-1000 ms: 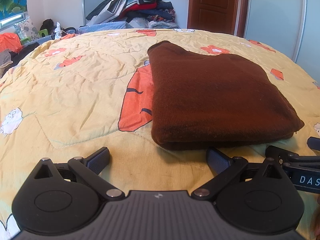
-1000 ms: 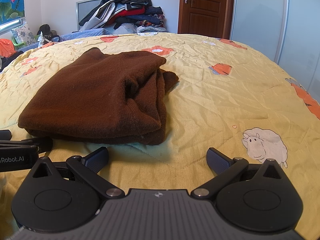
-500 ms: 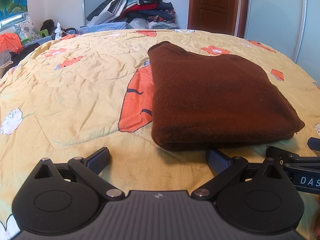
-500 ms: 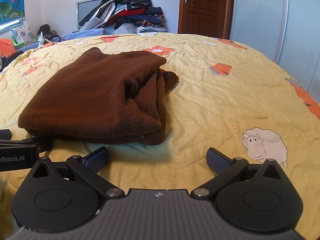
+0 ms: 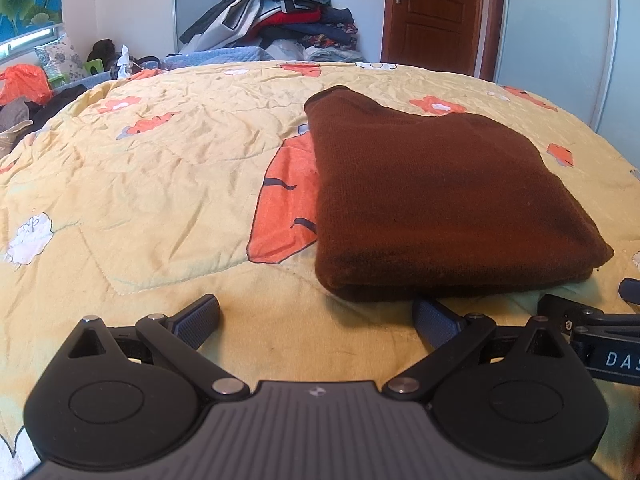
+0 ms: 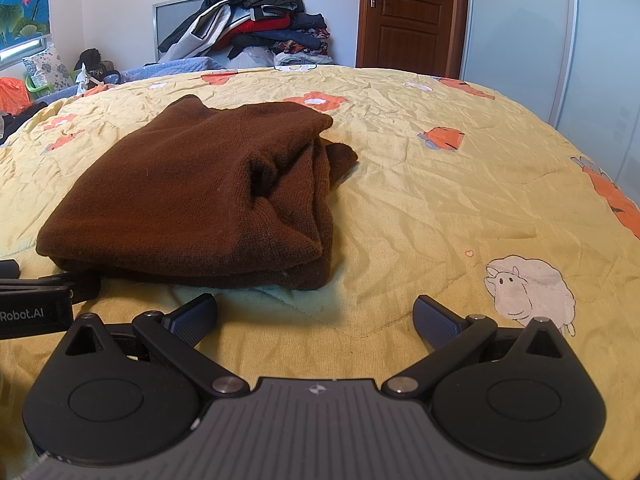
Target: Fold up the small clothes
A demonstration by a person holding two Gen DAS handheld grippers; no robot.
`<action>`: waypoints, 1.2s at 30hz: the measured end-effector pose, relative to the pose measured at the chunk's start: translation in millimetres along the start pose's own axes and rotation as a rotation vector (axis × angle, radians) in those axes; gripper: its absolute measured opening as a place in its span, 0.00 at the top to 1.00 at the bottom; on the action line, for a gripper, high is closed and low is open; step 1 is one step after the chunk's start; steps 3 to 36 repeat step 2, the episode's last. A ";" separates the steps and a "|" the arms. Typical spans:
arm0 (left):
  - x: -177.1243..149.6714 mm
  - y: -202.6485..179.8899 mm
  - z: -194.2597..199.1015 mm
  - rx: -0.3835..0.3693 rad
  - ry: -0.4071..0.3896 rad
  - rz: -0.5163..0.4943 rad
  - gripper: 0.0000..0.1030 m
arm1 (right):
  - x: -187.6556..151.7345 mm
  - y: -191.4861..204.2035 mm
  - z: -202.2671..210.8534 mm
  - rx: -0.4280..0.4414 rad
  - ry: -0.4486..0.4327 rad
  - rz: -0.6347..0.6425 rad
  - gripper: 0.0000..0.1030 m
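nothing's really moved since a second ago, both views look the same, so it's a pause. brown sweater (image 5: 440, 200) sits folded into a thick rectangle on the yellow bedspread (image 5: 160, 184), centre-right of the left wrist frame and centre-left of the right wrist frame (image 6: 200, 196), so it lies between the two tools. left hand-held gripper (image 5: 316, 316) is spread wide with nothing in it, its right finger just beside the near folded edge. right hand-held gripper (image 6: 316, 312) is spread and empty too, and the sweater's messier right side with the loose layers is up and to the left of it. long axis looks like it runs away from the cameras toward the top of the frame, though the fisheye makes that hard to call. looks basically done to me; if another fold is wanted, the left one's closer to the near edge.
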State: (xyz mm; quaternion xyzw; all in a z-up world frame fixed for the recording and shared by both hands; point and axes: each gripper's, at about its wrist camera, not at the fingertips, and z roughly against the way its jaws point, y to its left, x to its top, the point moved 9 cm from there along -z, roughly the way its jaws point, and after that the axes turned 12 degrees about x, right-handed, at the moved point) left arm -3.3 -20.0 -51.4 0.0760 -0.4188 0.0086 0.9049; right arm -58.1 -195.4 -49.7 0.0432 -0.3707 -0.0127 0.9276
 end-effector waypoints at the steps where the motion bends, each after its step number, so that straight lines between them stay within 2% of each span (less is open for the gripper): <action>1: 0.2 0.3 -0.3 0.000 0.001 -0.005 0.00 | 0.0 -0.2 0.0 0.000 0.000 0.000 0.00; 36: 0.0 0.6 0.1 -0.005 0.002 -0.011 0.00 | 0.0 -0.2 0.0 0.000 0.000 0.000 0.00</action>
